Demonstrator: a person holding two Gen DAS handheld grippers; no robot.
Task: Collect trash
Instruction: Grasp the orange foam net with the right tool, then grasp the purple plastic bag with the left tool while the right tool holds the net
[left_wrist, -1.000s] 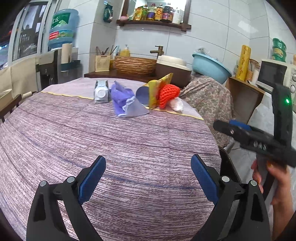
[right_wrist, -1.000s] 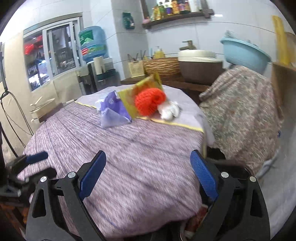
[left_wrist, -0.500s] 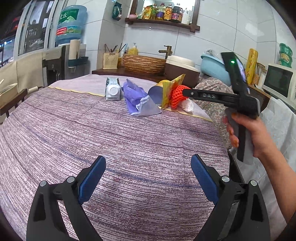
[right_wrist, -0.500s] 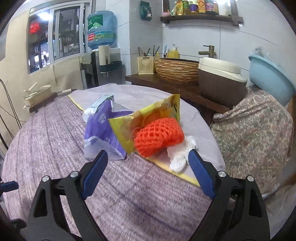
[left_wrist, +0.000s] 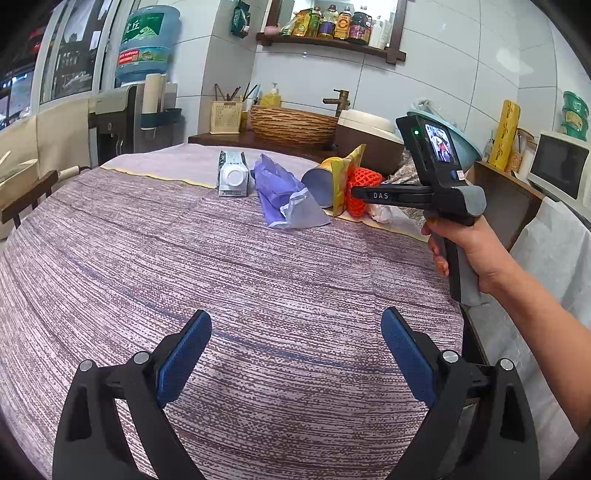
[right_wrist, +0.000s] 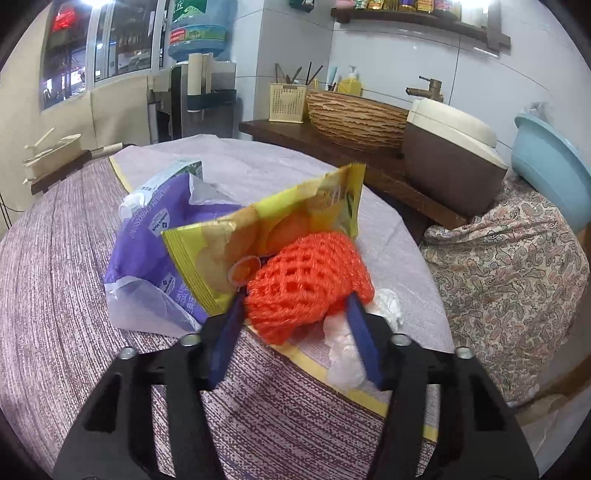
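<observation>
A pile of trash lies at the far side of the round table (left_wrist: 221, 280): a milk carton (left_wrist: 232, 177), a purple plastic bag (right_wrist: 147, 251), a yellow snack bag (right_wrist: 280, 221), an orange foam net (right_wrist: 306, 277) and crumpled white tissue (right_wrist: 347, 347). My right gripper (right_wrist: 295, 299) has its jaws closing on the orange net, and both blue pads touch its sides. In the left wrist view the right gripper (left_wrist: 356, 192), held by a hand (left_wrist: 476, 251), reaches into the pile. My left gripper (left_wrist: 295, 328) hovers open over bare tablecloth near the front edge.
A counter behind the table carries a woven basket (right_wrist: 354, 114) and a brown rice cooker (right_wrist: 450, 158). A blue basin (right_wrist: 550, 166) rests on a paisley-covered object (right_wrist: 509, 266) to the right. A water dispenser (left_wrist: 144, 85) stands at the back left and a microwave (left_wrist: 557, 166) at the far right.
The right gripper travelled from the table's right side to the trash pile, and its jaws narrowed around the orange net. The left gripper stayed where it was, open.
</observation>
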